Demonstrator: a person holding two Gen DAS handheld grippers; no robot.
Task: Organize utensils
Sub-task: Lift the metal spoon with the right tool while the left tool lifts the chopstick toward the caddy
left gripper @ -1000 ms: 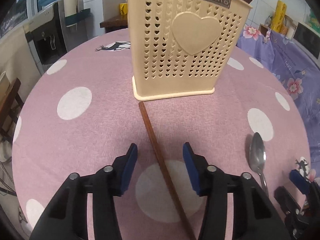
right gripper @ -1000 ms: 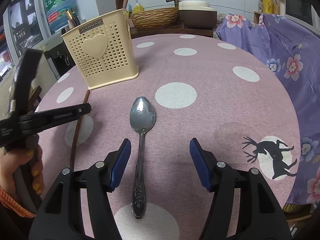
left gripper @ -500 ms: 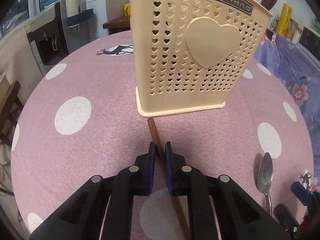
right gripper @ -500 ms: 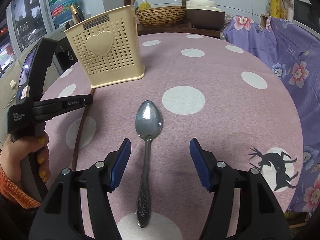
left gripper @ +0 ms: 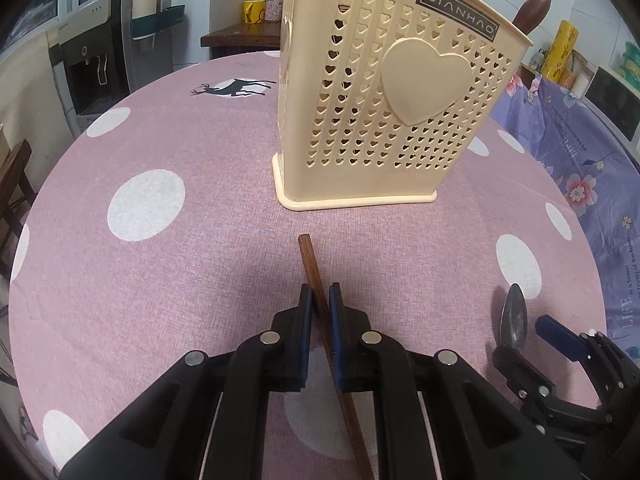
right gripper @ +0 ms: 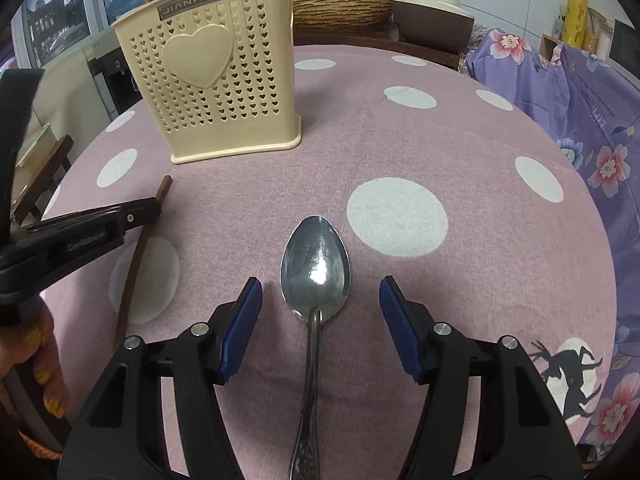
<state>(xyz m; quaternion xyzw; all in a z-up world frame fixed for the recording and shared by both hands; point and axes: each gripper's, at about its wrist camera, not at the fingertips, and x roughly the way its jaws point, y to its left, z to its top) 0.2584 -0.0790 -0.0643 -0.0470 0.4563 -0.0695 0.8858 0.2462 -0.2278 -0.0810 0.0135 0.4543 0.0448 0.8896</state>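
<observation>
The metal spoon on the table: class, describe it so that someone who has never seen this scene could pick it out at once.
Start at the round table with its pink, white-dotted cloth, where a cream utensil holder with heart-shaped holes stands. Nearer than the holder, the spoon lies flat between the open fingers of the right gripper. It is shiny metal; its only neighbour on the cloth is a thin brown chopstick.

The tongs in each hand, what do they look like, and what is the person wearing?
Both tongs, left and right, are matte black plastic with two angular fingers, each tipped with a ribbed blue pad and fixed with silver round-headed rivets. The left one carries small white lettering on its side, too small to read. The hand holding it has yellow nail polish and an orange knit cuff.
</observation>
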